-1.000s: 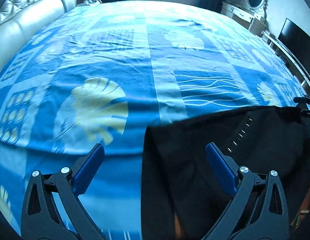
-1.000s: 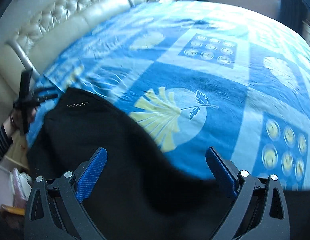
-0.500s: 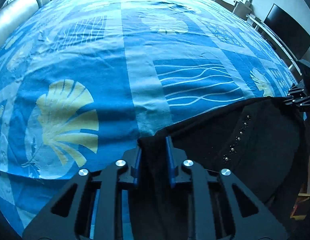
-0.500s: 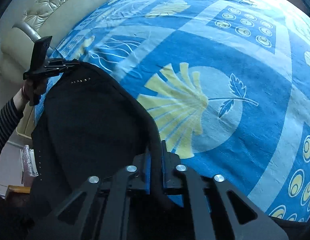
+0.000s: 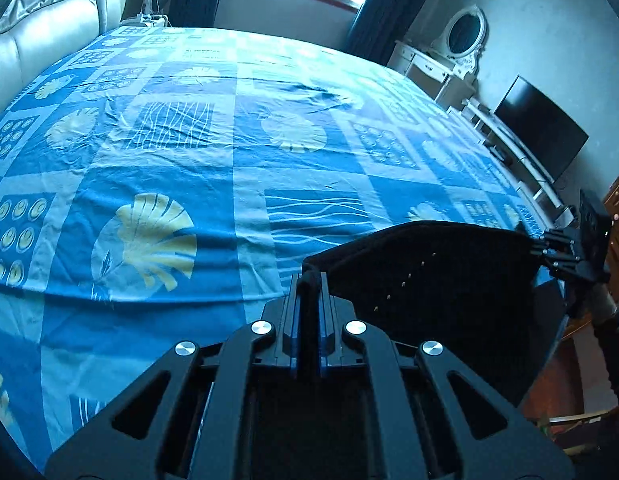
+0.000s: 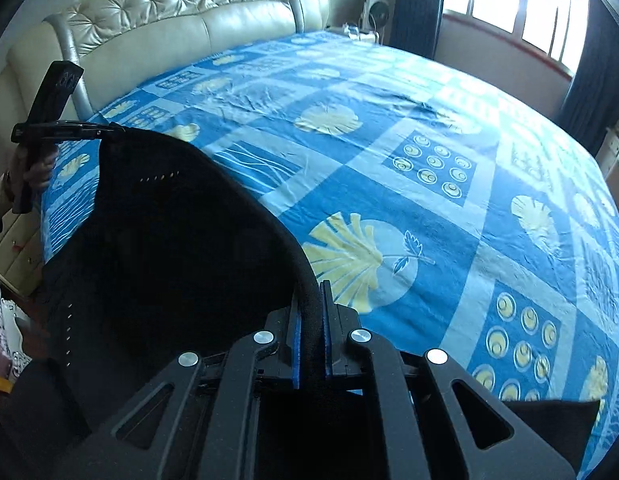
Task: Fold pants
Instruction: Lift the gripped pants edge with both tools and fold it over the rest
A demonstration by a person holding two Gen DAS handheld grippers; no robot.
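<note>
Left wrist view: the left gripper (image 5: 309, 284) is pinched onto one corner of the black pants (image 5: 437, 276), whose other corner is clamped by the right gripper (image 6: 311, 304), the cloth being stretched between them above the near edge of the blue-patterned bed (image 5: 189, 128).

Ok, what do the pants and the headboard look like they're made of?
Pants: soft, matte black woven or knit fabric, probably; it drapes limply between both tongs, with a row of small pale studs or stitches. Headboard: cream leather or faux leather, glossy, button-tufted and padded; which of the two cannot be told.
</note>
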